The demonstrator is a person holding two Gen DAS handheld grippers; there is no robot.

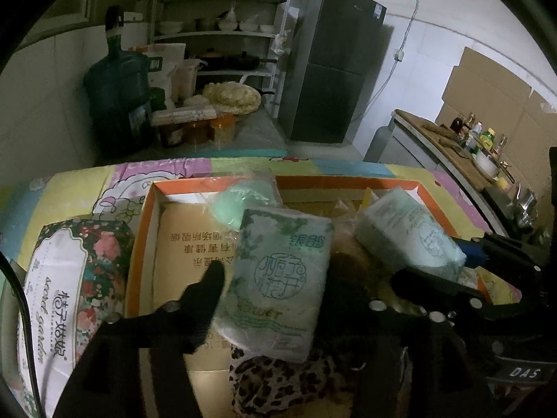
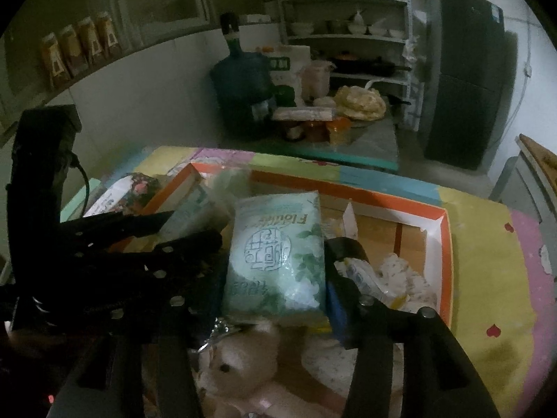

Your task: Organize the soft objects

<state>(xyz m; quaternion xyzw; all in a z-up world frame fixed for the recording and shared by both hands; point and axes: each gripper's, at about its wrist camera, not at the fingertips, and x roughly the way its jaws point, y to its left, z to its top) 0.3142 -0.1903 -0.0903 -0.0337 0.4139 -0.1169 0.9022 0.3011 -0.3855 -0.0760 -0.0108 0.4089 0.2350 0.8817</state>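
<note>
Two pale green tissue packs lie over an orange-rimmed cardboard box [image 1: 153, 188] on a pastel cloth. One tissue pack [image 1: 278, 278] sits between the fingers of my left gripper [image 1: 278, 271]; its left fingertip [image 1: 212, 271] stands just clear of the pack, and the right one is hidden in the dark. The other tissue pack [image 2: 278, 261] lies between the fingers of my right gripper [image 2: 276, 244], with a thin dark gap at the left finger. Both grippers are open. A cream plush toy [image 2: 240, 362] and leopard-print fabric [image 1: 278, 383] lie beneath the packs.
A floral tissue pack [image 1: 69, 271] lies left of the box. Inside are a bagged green round item [image 1: 240, 198] and white patterned cloth [image 2: 407, 278]. Beyond the table stand a water jug [image 1: 115, 97], shelves [image 1: 222, 31] and a fridge [image 1: 330, 69].
</note>
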